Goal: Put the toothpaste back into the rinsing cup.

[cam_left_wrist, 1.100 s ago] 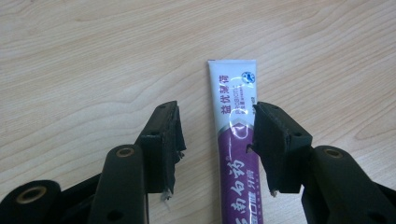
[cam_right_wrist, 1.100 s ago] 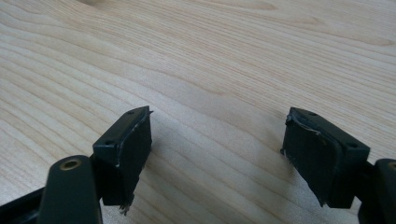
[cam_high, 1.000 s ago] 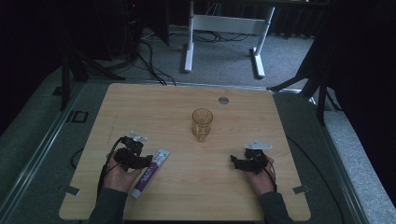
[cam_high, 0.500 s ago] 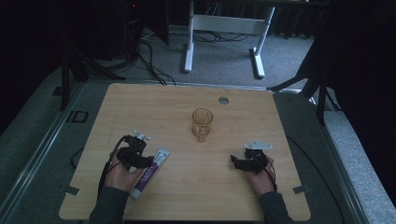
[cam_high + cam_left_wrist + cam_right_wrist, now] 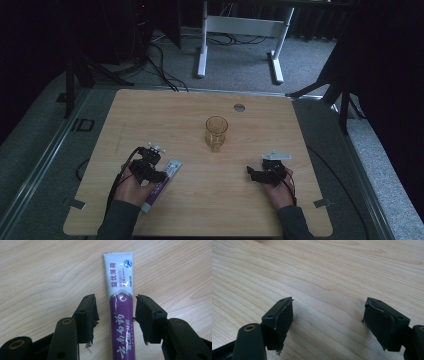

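- While the high view gives the left gripper as a dark shape lying over a toothpaste tube near the desk's front left, the left gripper view brings out the gap: the fingers stand apart on either side of the tube, neither pad pressed on it as far as can be told.
- Between those fingers lies the purple part of the tube, flat on the wood; its white crimped end with printed lettering reaches out beyond the fingertips.
- From above, the tube lies slantwise, its lower end close beside the person's left hand.
- Looking along the right gripper, its fingers are spread wide with bare wood grain between them, holding nothing.
- From the high view, the right gripper sits near the front right, well apart from the tube.
- An amber glass stands upright beyond both pairs of fingers, roughly midway between them; a small round grommet lies farther back.
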A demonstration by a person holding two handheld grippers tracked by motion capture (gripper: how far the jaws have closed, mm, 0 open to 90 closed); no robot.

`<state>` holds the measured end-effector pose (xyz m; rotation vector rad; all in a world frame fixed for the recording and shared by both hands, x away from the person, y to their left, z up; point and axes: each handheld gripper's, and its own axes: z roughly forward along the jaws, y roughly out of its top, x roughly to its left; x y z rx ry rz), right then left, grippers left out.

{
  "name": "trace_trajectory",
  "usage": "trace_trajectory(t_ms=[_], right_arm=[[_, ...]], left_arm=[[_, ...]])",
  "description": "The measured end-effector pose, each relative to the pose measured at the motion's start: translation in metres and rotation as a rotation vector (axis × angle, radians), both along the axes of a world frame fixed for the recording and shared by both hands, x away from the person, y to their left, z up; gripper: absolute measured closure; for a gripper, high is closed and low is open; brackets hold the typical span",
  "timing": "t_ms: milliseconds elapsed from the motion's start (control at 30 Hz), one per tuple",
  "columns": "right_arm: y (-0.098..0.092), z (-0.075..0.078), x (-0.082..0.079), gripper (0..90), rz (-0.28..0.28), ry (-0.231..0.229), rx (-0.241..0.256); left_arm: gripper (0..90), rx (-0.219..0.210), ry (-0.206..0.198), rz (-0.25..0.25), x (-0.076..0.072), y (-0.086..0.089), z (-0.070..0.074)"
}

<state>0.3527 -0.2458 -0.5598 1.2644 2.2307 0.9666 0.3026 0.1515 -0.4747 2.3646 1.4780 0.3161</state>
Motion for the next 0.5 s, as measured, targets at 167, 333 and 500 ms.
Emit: trace_trajectory(t_ms=[167, 333, 500], right_arm=[[0.0000, 0.0000, 0.0000, 23.5, 0.000, 0.000, 0.000], [0.0000, 0.0000, 0.0000, 23.5, 0.000, 0.000, 0.000], [0.0000, 0.0000, 0.0000, 23.5, 0.000, 0.000, 0.000]], left_arm=[[51.2, 0.000, 0.018, -0.007, 0.0007, -0.0023, -0.0009], [53.1, -0.001, 0.028, -0.017, 0.0013, -0.0043, -0.0022], [53.3, 0.006, 0.039, -0.019, 0.0020, -0.0058, -0.0039]])
